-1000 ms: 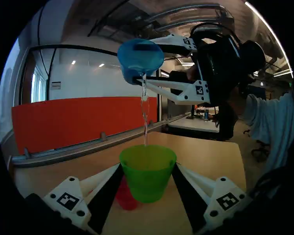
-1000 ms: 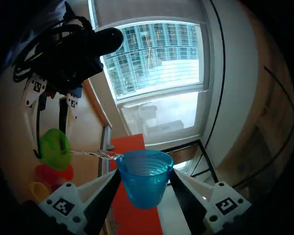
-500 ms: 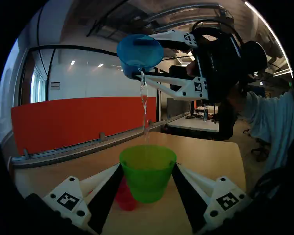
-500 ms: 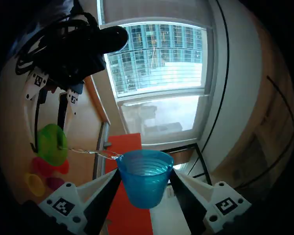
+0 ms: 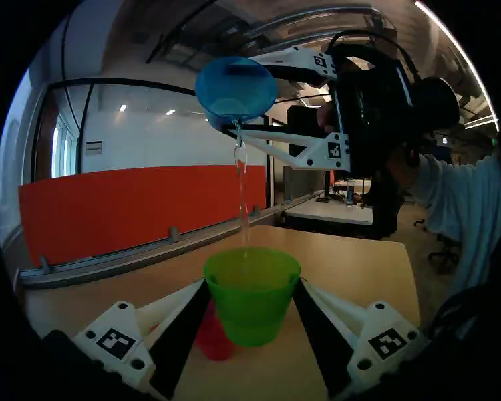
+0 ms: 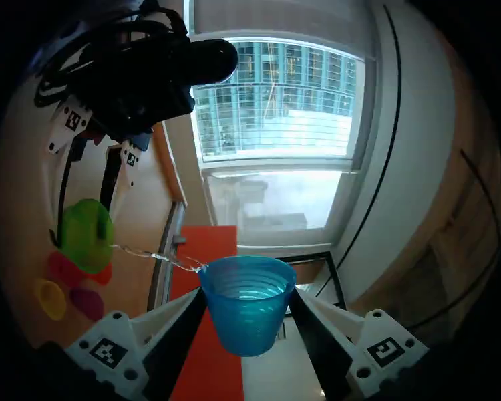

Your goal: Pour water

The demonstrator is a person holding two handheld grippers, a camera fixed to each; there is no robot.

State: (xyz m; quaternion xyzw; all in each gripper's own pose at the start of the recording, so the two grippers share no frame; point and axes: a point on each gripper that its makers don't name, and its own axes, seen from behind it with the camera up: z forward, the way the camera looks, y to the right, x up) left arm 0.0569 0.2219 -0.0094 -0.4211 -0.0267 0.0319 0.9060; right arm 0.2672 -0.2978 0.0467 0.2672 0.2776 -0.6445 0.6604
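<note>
In the left gripper view my left gripper (image 5: 252, 304) is shut on a green cup (image 5: 252, 291), held upright just above the wooden table (image 5: 357, 267). High above it the right gripper (image 5: 240, 100) holds a blue cup (image 5: 235, 89) tipped toward me, and a thin stream of water (image 5: 242, 194) falls from its rim into the green cup. In the right gripper view my right gripper (image 6: 247, 314) is shut on the blue cup (image 6: 246, 304), with water (image 6: 153, 255) running sideways to the green cup (image 6: 85, 235) held by the left gripper (image 6: 87, 200).
A red cup (image 5: 214, 334) stands on the table behind the green one. Red (image 6: 65, 269), yellow (image 6: 49, 298) and purple (image 6: 87, 302) cups lie near the green cup in the right gripper view. An orange partition (image 5: 137, 200) runs along the table's far edge. A person's sleeve (image 5: 464, 200) is at right.
The blue cup has risen slightly and tipped further toward me while water keeps pouring. The green cup has stayed in place.
</note>
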